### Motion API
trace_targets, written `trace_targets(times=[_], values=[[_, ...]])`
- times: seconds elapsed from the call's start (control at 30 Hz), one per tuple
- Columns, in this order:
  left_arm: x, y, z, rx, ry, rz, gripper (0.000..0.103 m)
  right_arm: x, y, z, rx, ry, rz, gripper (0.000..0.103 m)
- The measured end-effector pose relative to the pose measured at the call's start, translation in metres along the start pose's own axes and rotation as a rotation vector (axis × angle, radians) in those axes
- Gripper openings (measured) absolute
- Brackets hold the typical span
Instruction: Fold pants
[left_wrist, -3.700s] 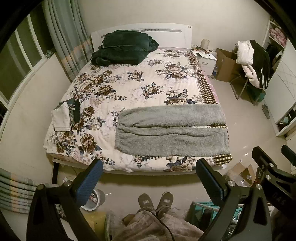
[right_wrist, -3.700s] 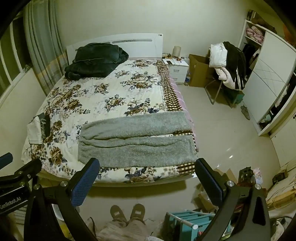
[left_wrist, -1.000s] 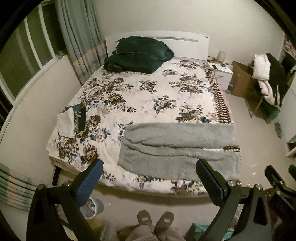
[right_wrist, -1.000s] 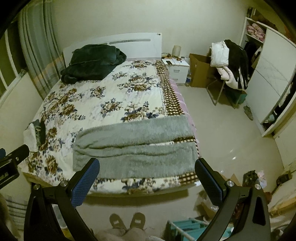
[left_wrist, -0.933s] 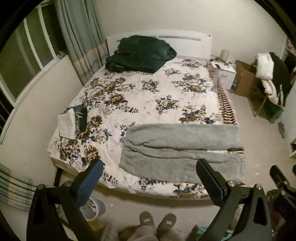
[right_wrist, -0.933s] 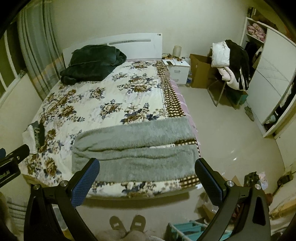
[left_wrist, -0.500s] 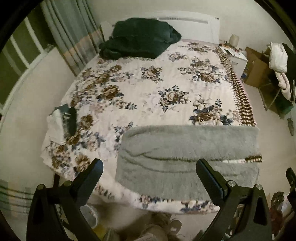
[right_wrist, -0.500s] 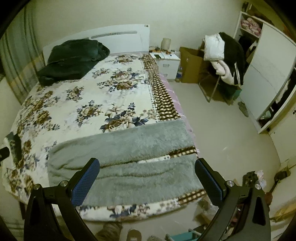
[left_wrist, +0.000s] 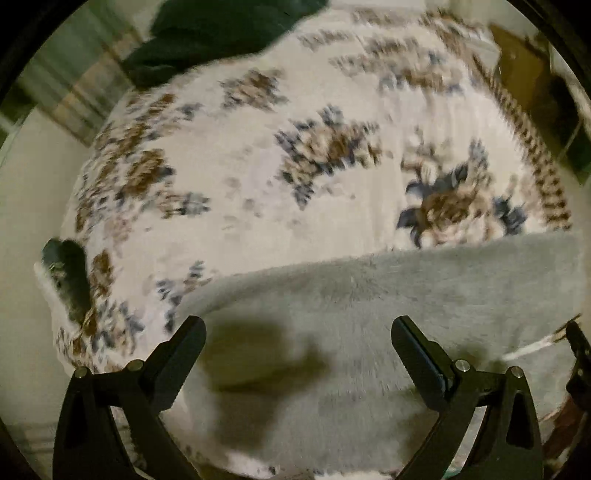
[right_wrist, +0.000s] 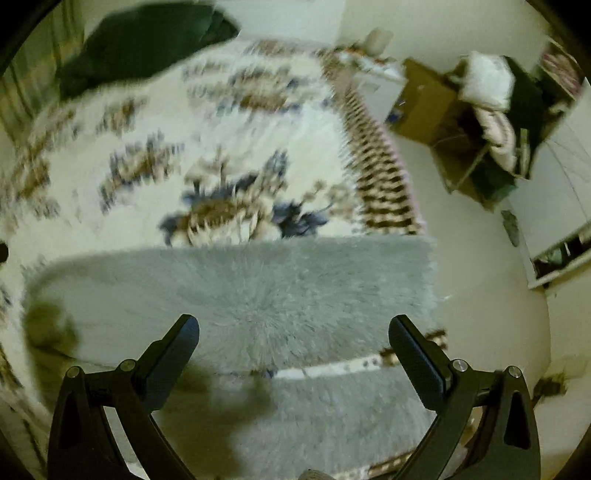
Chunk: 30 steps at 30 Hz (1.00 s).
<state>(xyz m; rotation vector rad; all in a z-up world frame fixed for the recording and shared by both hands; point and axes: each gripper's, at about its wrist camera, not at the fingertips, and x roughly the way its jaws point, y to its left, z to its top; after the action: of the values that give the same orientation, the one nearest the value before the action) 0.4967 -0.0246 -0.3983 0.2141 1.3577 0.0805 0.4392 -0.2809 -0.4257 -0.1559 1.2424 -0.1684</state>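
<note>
The grey fluffy pants (left_wrist: 369, 314) lie flat across the foot of the flowered bed, the two legs side by side, with the leg ends at the bed's right edge (right_wrist: 288, 295). My left gripper (left_wrist: 299, 350) is open and empty, hovering close above the left part of the pants. My right gripper (right_wrist: 293, 347) is open and empty, above the right part, over the gap between the two legs. Both views are motion-blurred.
The flowered bedspread (left_wrist: 295, 147) covers the bed. A dark green blanket (left_wrist: 221, 33) lies at the head. A small dark and white cloth (left_wrist: 66, 273) sits at the left edge. A cardboard box (right_wrist: 424, 99), clothes-laden chair (right_wrist: 491, 110) and white cupboard (right_wrist: 554, 206) stand right.
Both grippers have moved forward and down from standing back at the foot of the bed to just above the pants. Both stay open. The pants have not moved.
</note>
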Motion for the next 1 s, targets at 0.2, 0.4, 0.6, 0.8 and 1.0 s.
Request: trace_targets(times=[0.2,0.4,0.6,0.8,1.0], values=[[0.109,-0.053,0.025,0.141,0.12,0.024,0.103,0.132,0.032,0.024,-0.192,0.075,-0.014,0.103],[0.167,-0.089,0.044,0.226,0.16,0.026,0.103,0.207,0.047,0.035,-0.409,0.175,0.002,0.103],[0.189,-0.09,0.054,0.239,0.197,-0.057,0.092,0.241,0.065,0.043,-0.555,0.267,0.082,0.094],[0.183,-0.092,0.056,0.245,0.177,-0.179,0.009,0.24,0.073,0.056,-0.581,0.278,0.183,0.033],[0.152,-0.08,0.051,0.195,0.106,-0.171,0.005,0.213,0.057,0.063,-0.459,0.191,0.181,0.01]])
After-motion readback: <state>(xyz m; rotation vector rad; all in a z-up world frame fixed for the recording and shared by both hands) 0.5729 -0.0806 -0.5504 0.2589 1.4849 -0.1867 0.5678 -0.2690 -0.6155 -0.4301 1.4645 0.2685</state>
